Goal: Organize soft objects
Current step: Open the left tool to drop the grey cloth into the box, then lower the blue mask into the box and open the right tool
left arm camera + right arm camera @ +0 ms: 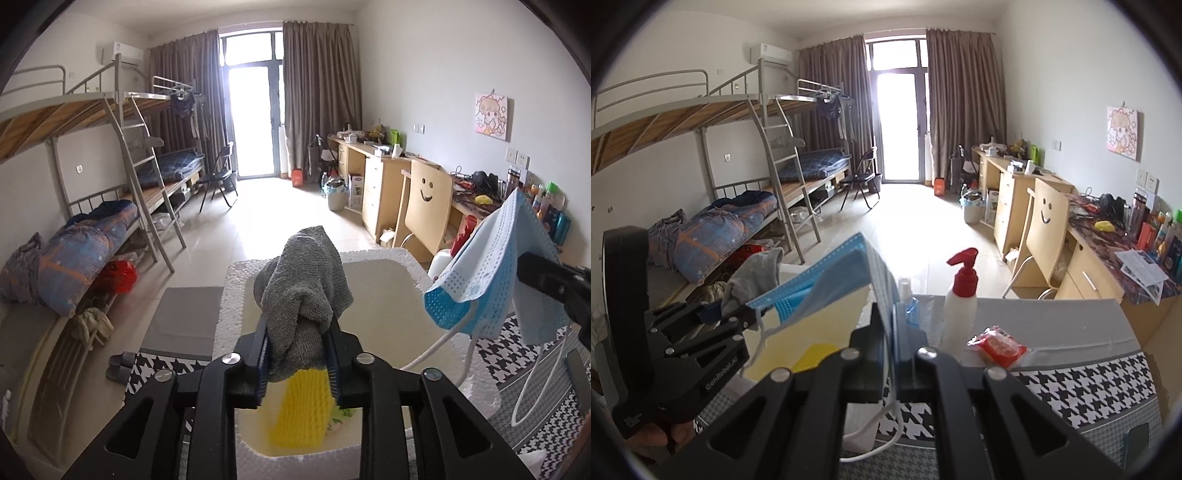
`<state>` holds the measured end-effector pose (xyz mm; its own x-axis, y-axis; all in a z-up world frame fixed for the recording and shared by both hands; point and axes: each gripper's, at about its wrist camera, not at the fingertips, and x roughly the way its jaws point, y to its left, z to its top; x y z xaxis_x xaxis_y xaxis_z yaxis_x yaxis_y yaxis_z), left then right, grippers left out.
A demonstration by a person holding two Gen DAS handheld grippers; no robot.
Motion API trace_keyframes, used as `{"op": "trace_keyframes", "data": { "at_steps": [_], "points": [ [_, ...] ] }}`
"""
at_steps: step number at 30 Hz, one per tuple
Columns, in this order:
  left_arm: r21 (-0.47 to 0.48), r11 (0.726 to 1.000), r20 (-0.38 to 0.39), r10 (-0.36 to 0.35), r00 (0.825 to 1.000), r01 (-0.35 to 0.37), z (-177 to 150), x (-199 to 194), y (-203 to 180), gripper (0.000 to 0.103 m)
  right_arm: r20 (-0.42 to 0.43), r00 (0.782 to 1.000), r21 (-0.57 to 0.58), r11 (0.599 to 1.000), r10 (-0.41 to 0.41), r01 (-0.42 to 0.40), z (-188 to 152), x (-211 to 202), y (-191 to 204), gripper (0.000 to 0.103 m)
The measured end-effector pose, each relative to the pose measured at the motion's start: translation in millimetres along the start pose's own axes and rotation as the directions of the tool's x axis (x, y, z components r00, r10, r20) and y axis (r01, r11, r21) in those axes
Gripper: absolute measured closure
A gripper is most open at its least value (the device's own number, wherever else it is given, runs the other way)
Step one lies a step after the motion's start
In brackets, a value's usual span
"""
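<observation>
Dormitory bunks and desks line the room behind a houndstooth-patterned table [1089, 387]. Above a white foam box [236, 295] on it, the left gripper [297, 363] clamps a grey sock [303, 288], which hangs over a yellow sponge [299, 410] lying inside. Just beside it, the right gripper [890, 354] pinches a blue face mask [842, 280]. A red-capped pump bottle [960, 295] stands nearby.

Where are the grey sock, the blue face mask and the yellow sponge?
grey sock [306, 266]: left wrist view, on its bunched upper part.
blue face mask [491, 258]: left wrist view, on its pleated outer face.
yellow sponge [299, 410]: left wrist view, on its ribbed top.
</observation>
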<state>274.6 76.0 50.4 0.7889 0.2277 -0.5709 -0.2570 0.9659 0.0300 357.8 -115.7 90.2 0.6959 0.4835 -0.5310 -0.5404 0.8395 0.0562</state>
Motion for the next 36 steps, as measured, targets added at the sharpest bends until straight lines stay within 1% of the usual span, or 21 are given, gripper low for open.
{"op": "trace_keyframes", "data": {
  "at_steps": [1,3,4,5,6,8,9,14,22,28,36],
  "points": [
    [0.003,1.0,0.001,0.004,1.0,-0.004,-0.1,-0.1,0.3,0.064,0.0,1.0,-0.001,1.0,-0.001,0.001,0.5,0.0,-0.7,0.097],
    [0.003,1.0,0.004,0.02,1.0,-0.02,0.1,-0.5,0.5,0.04,0.003,1.0,0.0,1.0,-0.002,0.002,3.2,0.8,-0.8,0.097],
    [-0.001,0.999,0.012,0.033,0.999,-0.033,-0.1,-1.9,2.1,0.035,0.004,1.0,0.0,1.0,-0.003,0.003,3.6,0.8,-1.0,0.097],
    [-0.006,0.999,0.017,0.048,0.999,-0.047,-0.6,-3.4,3.3,0.028,0.005,1.0,0.001,1.0,-0.004,0.004,4.2,1.1,-1.4,0.097],
    [-0.012,0.998,0.024,0.065,0.998,-0.065,-1.1,-5.5,4.8,0.022,0.005,1.0,0.002,1.0,-0.006,0.006,4.4,1.5,-1.7,0.097],
    [-0.008,0.997,0.047,0.083,0.995,-0.082,-2.9,-10.0,5.8,0.014,0.003,1.0,0.004,1.0,-0.008,0.008,3.9,2.8,-1.9,0.097],
    [-0.001,0.996,0.056,0.087,0.995,-0.088,-3.2,-11.8,6.0,0.012,0.002,1.0,0.004,1.0,-0.007,0.007,3.8,3.4,-1.9,0.097],
    [-0.011,0.997,0.061,0.08,0.995,-0.079,-5.3,-18.7,10.6,0.012,-0.005,1.0,0.003,1.0,-0.001,0.001,2.4,6.7,1.9,0.097],
    [-0.044,0.995,0.091,0.095,0.991,-0.091,-4.3,-33.4,27.9,0.011,-0.003,1.0,-0.007,1.0,0.018,-0.018,6.5,8.5,10.7,0.097],
    [-0.071,0.99,0.112,0.132,0.985,-0.125,-9.7,-46.6,41.8,0.01,-0.024,0.999,-0.027,0.998,0.048,-0.049,6.6,15.4,22.9,0.097],
    [-0.097,0.983,0.106,0.166,0.98,-0.156,-15.9,-54.9,57.6,0.01,-0.049,0.995,-0.056,0.994,0.091,-0.094,9.2,24.7,41.1,0.097]
  ]
}}
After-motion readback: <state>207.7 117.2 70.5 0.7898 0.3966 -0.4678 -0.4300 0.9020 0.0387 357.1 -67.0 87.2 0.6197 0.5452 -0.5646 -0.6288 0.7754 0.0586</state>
